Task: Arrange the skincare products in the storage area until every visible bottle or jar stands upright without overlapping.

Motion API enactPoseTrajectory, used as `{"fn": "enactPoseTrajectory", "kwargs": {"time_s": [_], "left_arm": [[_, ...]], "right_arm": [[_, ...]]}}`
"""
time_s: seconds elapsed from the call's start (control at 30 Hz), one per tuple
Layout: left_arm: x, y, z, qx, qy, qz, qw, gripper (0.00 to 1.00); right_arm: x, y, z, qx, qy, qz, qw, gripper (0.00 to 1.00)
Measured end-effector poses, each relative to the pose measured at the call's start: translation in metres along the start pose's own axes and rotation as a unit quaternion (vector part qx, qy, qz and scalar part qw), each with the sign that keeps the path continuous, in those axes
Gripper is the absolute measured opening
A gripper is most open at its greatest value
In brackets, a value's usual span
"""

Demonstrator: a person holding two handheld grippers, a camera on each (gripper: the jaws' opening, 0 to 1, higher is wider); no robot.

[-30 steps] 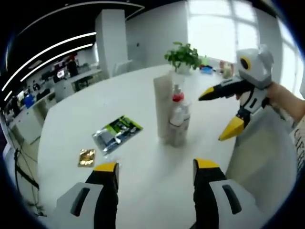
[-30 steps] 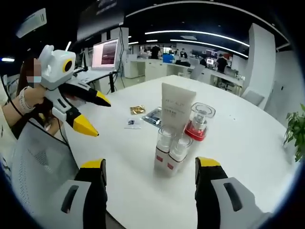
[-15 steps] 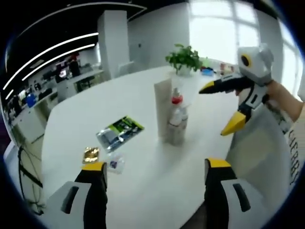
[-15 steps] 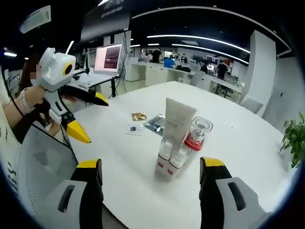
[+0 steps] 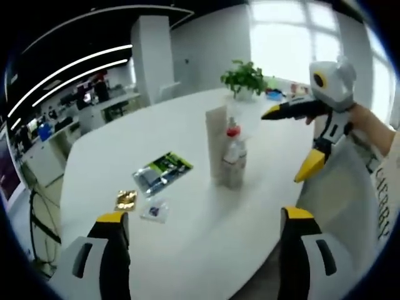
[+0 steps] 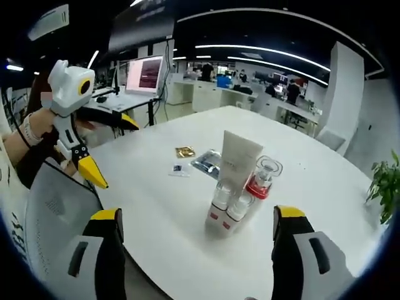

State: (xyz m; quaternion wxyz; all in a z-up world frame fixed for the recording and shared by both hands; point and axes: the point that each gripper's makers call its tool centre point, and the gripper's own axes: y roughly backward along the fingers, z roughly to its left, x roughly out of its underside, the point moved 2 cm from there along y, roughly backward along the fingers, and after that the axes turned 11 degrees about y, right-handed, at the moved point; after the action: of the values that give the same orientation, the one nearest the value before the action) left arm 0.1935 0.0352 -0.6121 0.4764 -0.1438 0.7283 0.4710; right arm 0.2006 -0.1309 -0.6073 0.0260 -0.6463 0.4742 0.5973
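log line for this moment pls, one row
left gripper: open, empty | right gripper: open, empty | skincare cluster: upright, grouped mid-table | sachets: flat on table | phase: hovering apart, no contact

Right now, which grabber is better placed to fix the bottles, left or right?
Probably neither has a clear edge. The left gripper and right gripper both hang open, short of the bottles, which sit centred between each one's jaws. All the bottles look upright, so little fixing seems needed.

Left gripper (image 5: pixel 200 219): jaws spread wide, empty, held off the near edge of the table (image 5: pixel 187 206). Right gripper (image 6: pixel 197 219): jaws equally wide, empty, likewise short of the table edge. Each gripper is held in one hand (image 6: pixel 34 125) beside the table.
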Motion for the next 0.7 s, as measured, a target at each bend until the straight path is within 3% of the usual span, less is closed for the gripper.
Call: {"fn": "enactPoseTrajectory", "kwargs": {"time_s": [0.7], "left_arm": [[0.0007, -0.0027, 0.0082, 0.007, 0.013, -0.005, 0.9999, 0.99]], "right_arm": [[-0.0069, -0.0034, -0.001, 0.002, -0.011, -0.012, 0.9999, 1.0]]}}
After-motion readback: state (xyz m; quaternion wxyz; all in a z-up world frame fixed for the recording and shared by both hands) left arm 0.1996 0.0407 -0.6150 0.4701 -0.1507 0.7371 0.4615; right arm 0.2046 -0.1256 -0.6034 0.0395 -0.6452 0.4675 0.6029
